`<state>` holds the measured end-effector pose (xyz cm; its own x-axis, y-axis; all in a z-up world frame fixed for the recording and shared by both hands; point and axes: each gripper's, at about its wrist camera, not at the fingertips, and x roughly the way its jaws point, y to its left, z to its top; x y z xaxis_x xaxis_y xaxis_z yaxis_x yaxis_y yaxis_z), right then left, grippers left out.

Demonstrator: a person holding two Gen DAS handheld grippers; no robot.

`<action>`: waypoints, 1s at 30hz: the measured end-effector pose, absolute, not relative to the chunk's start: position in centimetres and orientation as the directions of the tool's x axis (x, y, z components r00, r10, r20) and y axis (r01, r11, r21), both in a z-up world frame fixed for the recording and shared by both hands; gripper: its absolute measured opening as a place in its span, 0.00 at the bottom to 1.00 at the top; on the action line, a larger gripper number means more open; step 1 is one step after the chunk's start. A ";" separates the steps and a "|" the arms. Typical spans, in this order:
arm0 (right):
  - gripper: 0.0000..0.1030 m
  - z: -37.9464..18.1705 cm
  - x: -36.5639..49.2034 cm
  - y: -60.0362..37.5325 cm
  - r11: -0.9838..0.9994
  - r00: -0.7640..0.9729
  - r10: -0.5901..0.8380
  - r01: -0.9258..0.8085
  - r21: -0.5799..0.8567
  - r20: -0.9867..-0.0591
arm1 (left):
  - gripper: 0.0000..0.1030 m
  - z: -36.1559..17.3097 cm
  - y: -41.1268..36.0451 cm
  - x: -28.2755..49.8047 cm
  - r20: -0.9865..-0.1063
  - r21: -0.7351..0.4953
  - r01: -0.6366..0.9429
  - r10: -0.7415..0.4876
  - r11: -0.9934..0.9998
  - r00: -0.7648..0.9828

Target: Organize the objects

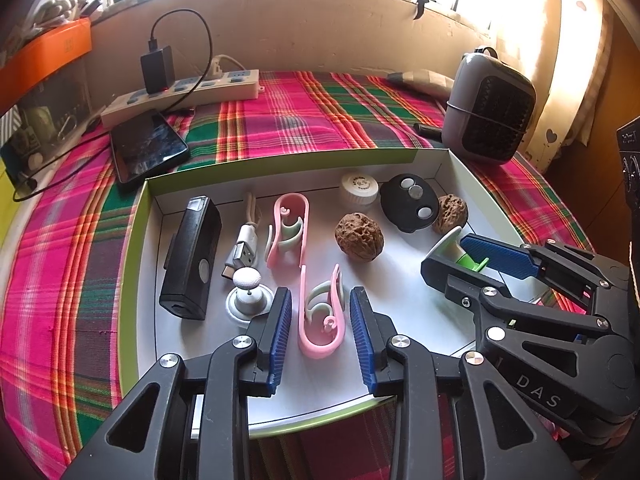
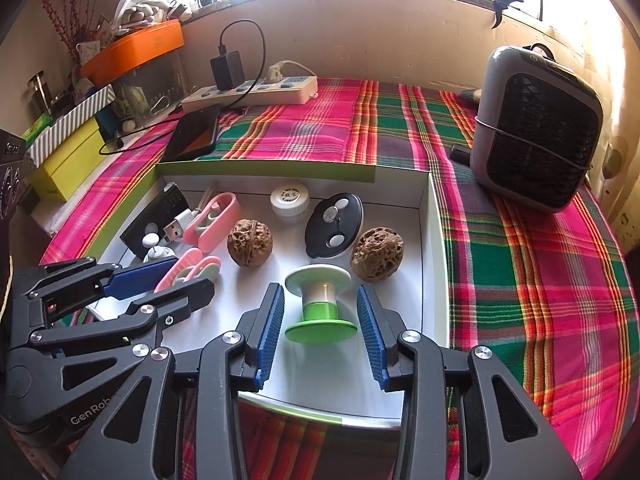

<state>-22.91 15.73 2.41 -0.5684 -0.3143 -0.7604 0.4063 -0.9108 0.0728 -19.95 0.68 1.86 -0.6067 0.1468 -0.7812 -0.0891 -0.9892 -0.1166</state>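
Observation:
A white box [image 1: 460, 172] with green rims holds small objects. My left gripper [image 1: 320, 300] is open, its fingers either side of a pink clip [image 1: 320, 320] without touching it. A second pink clip [image 1: 288, 228] lies behind it. My right gripper [image 2: 320, 300] is open around a green and white spool [image 2: 320, 304] lying on the box floor; the spool shows in the left wrist view too [image 1: 468, 258]. Two walnuts [image 2: 250, 242] [image 2: 376, 254], a black key fob [image 2: 334, 224], a white cap [image 2: 290, 200], a USB cable [image 1: 246, 244] and a black device [image 1: 192, 256] also lie in the box.
The box sits on a pink and green plaid cloth [image 2: 520, 280]. A grey fan heater [image 2: 536, 128] stands at the right. A phone [image 1: 148, 148] and a power strip with charger [image 1: 180, 92] lie behind the box. Orange and yellow boxes [image 2: 132, 50] stand at far left.

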 end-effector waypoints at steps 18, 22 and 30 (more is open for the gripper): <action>0.39 3.6 -21.3 16.1 -0.918 -0.601 -0.325 0.387 0.090 -0.731 | 0.31 2.9 0.4 -18.1 -0.767 -0.120 -0.064 0.134 -0.991 -0.627; 0.39 4.1 -20.5 16.3 -0.920 -0.610 -0.322 0.384 0.086 -0.724 | 0.31 3.7 0.5 -16.9 -0.754 -0.116 -0.060 0.127 -0.991 -0.644; 0.39 5.0 -18.2 16.3 -0.922 -0.631 -0.320 0.379 0.079 -0.707 | 0.31 4.6 0.5 -14.5 -0.738 -0.099 -0.047 0.105 -0.994 -0.666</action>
<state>-18.21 16.31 5.01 -0.6308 -0.3196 -0.7070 0.3789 -0.9221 0.0788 -14.46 0.51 4.61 -0.6664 0.1051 -0.7382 -0.0469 -0.9940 -0.0993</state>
